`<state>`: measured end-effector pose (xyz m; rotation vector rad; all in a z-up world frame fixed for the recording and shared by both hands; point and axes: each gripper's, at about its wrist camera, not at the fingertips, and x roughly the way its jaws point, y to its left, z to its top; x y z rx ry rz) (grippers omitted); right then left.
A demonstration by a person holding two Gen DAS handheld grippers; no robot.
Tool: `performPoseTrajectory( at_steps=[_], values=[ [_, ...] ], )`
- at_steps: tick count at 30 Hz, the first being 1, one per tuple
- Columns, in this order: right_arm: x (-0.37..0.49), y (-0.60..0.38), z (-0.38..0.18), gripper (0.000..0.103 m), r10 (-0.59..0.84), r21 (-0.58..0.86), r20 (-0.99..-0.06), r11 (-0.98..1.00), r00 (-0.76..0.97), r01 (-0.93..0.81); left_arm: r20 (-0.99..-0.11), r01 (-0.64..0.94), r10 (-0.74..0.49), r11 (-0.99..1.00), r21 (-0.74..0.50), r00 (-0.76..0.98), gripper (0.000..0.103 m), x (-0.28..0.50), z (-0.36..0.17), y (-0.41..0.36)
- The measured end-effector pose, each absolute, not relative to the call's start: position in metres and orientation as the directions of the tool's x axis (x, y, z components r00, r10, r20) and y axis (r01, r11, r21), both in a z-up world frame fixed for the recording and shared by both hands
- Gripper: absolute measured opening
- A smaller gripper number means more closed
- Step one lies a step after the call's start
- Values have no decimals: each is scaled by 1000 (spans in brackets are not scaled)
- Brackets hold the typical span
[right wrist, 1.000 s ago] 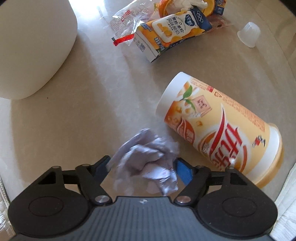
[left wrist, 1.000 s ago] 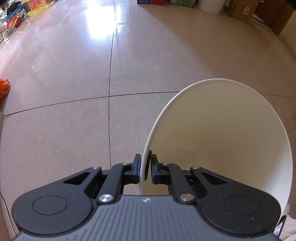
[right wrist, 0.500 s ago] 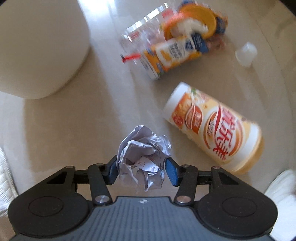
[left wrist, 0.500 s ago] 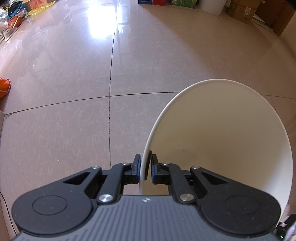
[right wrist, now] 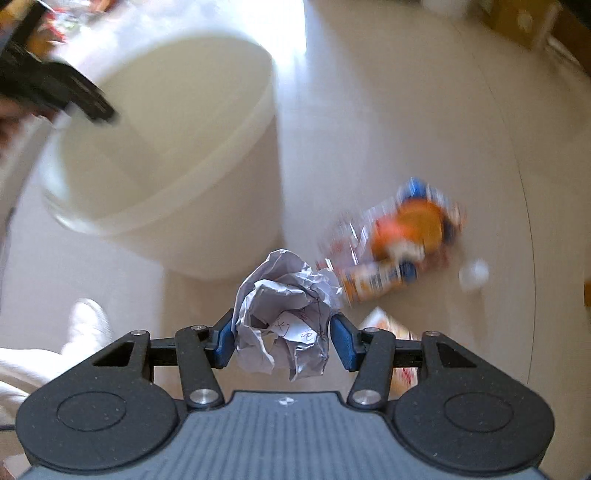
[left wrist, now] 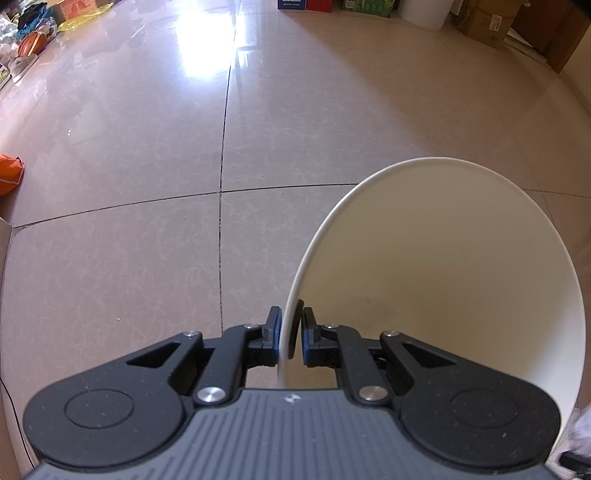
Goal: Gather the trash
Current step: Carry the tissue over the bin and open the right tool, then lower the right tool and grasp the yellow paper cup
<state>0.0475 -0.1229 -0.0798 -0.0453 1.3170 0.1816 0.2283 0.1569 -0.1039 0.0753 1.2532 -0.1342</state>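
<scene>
The right gripper (right wrist: 282,334) is clenched on a crumpled paper ball (right wrist: 286,317) — its blue pads press in from both sides, and the wad bulges above and below them. The ball is a rough lump with no clear long axis, slightly taller than wide; it is white, creased paper with handwriting on the folds, held in the air above the floor.

Beyond it, up and to the left, stands the white bin (right wrist: 173,155), a smooth round plastic tub tilted so its open mouth faces the ball. Its inside looks bare and matte. On the bin's far left rim sits the left gripper (right wrist: 74,99), blurred in this view.

To the right of the ball, scattered litter lies on the pale floor: an orange-and-blue drink carton (right wrist: 376,280) on its side, long axis running left to right; a clear wrapper with orange packaging (right wrist: 410,225) just behind it; and a small white cap (right wrist: 474,273) farther right. All are smeared by motion. Part of a printed cup (right wrist: 388,325) shows just behind the right finger.

From the left wrist, the left gripper (left wrist: 290,336) is closed on the thin rim of the white bin (left wrist: 461,266) — one pad outside the wall, one inside. Glossy beige tiled floor (left wrist: 147,147) with dark grout lines stretches ahead; cardboard boxes (left wrist: 487,22) stand at the far edge.
</scene>
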Motion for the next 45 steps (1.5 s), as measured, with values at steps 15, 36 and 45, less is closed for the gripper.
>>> performPoseTrajectory(
  at_steps=[15,36,45],
  values=[
    [106,-18,-23,87,281,110,-871,911,402,-398,-949,142,-63,990,-19,308,9,228,-103,158],
    [77,-145,-57,94,162,156,-882,986,443,-51,-949,139,-58,990,-16,308,9,227,-103,159],
    [62,-192,-111,96,61,80,-926,996,373,37,-950,130,-63,991,-24,306,9,228,-102,162]
  ],
)
